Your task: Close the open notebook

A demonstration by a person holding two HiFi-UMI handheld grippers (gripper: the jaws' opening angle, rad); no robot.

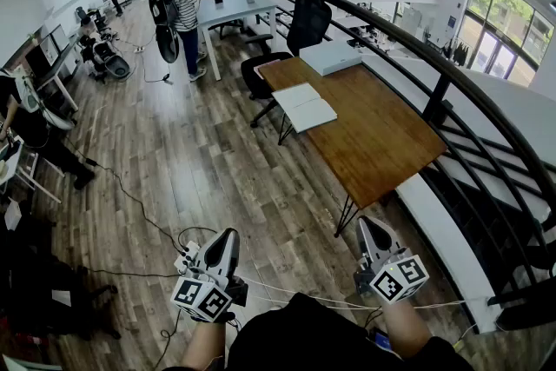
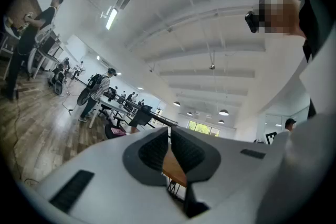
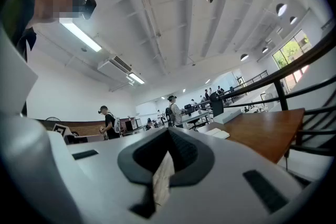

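An open white notebook [image 1: 304, 107] lies flat on the far left part of a brown wooden table [image 1: 382, 143]. Both grippers are held low and near me, well short of the table. My left gripper [image 1: 228, 235] is shut and holds nothing. My right gripper [image 1: 364, 225] is also shut and empty, just off the table's near corner. In the right gripper view the notebook [image 3: 217, 133] shows small and far off on the table [image 3: 262, 131], beyond the closed jaws [image 3: 168, 131]. The left gripper view shows closed jaws [image 2: 169, 131], with a sliver of the table below them.
A white box [image 1: 330, 56] sits at the table's far end. A black chair [image 1: 308, 13] and a second chair [image 1: 261, 74] stand by it. A black railing [image 1: 452, 74] runs along the table's right side. Cables [image 1: 139, 204] lie on the wood floor. A person [image 1: 181, 9] stands further back.
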